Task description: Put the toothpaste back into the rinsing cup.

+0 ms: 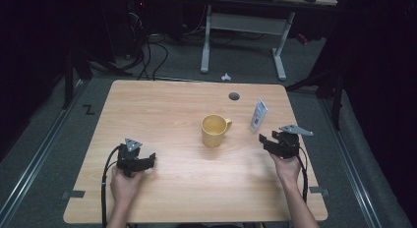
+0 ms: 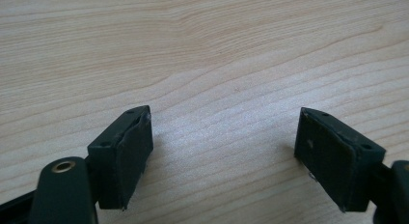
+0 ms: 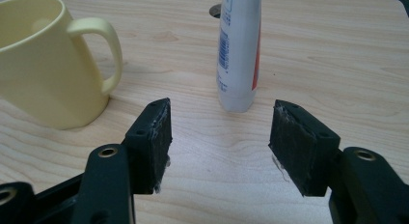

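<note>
A yellow mug (image 1: 215, 129) stands upright near the middle of the wooden table (image 1: 167, 105), its handle turned to the right. To its right a white tube (image 1: 258, 115) stands on its cap. My right gripper (image 1: 268, 138) hovers just in front of the tube, open, with nothing between its jaws. In the right gripper view the tube (image 3: 238, 50) rises straight ahead of the gripper (image 3: 222, 127) and the mug (image 3: 43, 64) sits at the left. My left gripper (image 1: 138, 159) is open at the table's near left, over bare wood (image 2: 207, 64), jaws wide apart around the gripper's middle (image 2: 224, 137).
A round cable hole (image 1: 234, 96) lies in the table's far right part, behind the tube. Beyond the table stand a white desk frame (image 1: 243, 26) and loose cables (image 1: 147, 51) on the grey floor. The table's right edge runs close beside my right hand.
</note>
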`<action>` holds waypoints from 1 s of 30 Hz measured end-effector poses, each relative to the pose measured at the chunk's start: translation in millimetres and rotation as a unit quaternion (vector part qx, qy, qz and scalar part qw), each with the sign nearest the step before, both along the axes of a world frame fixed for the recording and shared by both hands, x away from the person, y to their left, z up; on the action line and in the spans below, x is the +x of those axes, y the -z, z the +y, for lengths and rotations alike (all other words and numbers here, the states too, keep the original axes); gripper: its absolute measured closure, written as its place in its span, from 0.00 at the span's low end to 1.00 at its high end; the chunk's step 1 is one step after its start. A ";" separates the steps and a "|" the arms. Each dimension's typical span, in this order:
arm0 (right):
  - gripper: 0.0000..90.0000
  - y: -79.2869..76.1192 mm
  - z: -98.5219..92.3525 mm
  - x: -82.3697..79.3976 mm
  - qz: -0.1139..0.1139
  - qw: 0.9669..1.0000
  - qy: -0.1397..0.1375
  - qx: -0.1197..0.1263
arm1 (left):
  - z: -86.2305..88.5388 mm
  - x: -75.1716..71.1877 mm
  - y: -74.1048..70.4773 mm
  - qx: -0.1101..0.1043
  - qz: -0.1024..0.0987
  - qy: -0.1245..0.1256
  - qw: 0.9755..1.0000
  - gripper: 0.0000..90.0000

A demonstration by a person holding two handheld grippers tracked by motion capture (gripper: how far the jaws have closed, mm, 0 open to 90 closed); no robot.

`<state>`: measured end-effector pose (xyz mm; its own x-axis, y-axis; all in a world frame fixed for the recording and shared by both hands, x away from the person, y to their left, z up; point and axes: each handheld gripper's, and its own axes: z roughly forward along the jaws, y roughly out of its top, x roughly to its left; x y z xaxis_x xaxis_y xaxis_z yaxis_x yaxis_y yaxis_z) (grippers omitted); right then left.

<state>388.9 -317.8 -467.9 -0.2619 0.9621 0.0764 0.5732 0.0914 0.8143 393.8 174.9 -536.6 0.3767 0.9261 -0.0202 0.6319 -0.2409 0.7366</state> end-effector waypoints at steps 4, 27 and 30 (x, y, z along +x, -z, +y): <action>0.45 -1.4 -0.3 3.3 -0.002 1.000 0.002 0.005 | 0.1 0.0 0.0 0.000 0.000 0.000 1.000 0.24; 0.43 -17.9 5.0 27.8 -0.028 0.999 0.017 0.000 | -0.2 0.0 -0.1 0.001 0.001 0.000 1.000 0.24; 0.42 -19.8 5.9 33.9 -0.021 1.000 0.014 0.006 | 0.0 0.0 0.0 0.000 0.000 0.000 1.000 0.24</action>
<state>422.8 -311.9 -448.2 -0.2384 0.9680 0.0779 0.5412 0.0658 0.8383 393.8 174.9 -536.5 0.3770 0.9260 -0.0199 0.6321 -0.2415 0.7363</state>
